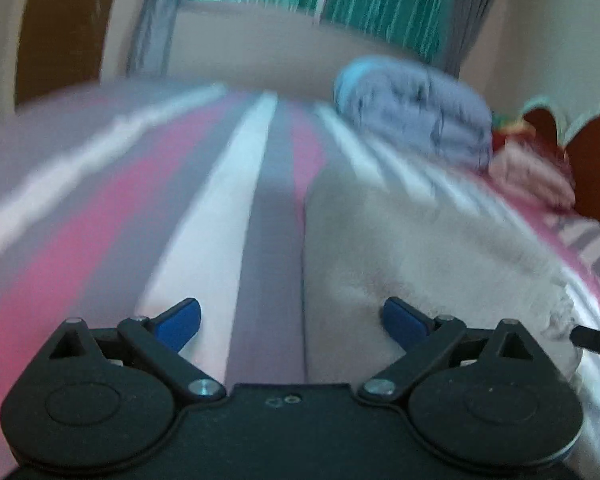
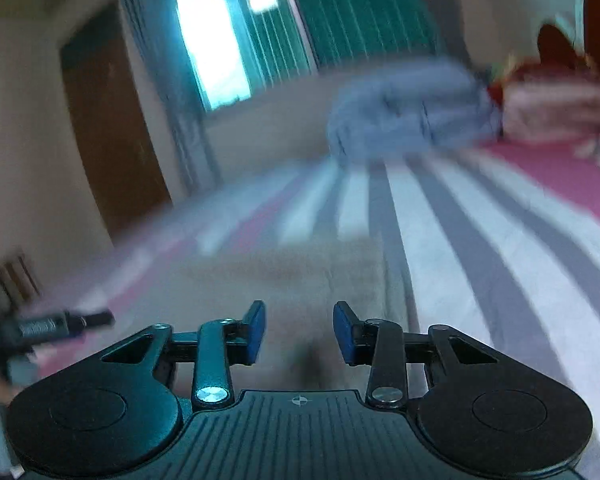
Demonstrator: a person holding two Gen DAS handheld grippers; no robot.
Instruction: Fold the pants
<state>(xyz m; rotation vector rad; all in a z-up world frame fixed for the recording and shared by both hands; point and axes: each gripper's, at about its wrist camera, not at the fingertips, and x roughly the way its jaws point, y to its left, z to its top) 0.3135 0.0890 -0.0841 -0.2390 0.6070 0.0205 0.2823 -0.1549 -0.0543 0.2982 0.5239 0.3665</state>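
Pale grey-beige pants point(image 1: 428, 248) lie flat on the striped bed, to the right of my left gripper point(image 1: 290, 322). That gripper is wide open and empty, low over the sheet at the pants' left edge. In the right wrist view the pants point(image 2: 300, 276) lie straight ahead of my right gripper point(image 2: 299, 332), which is partly open with nothing between its blue pads. Both views are blurred by motion.
The bedsheet point(image 1: 236, 208) has pink, grey and white stripes. A blue-grey bundle of cloth point(image 1: 416, 108) sits at the far end, with pink folded cloth point(image 1: 532, 172) beside a wooden headboard. A brown door point(image 2: 108, 120) and green curtains point(image 2: 352, 12) stand beyond. The other gripper's tip point(image 2: 52, 326) shows at the left.
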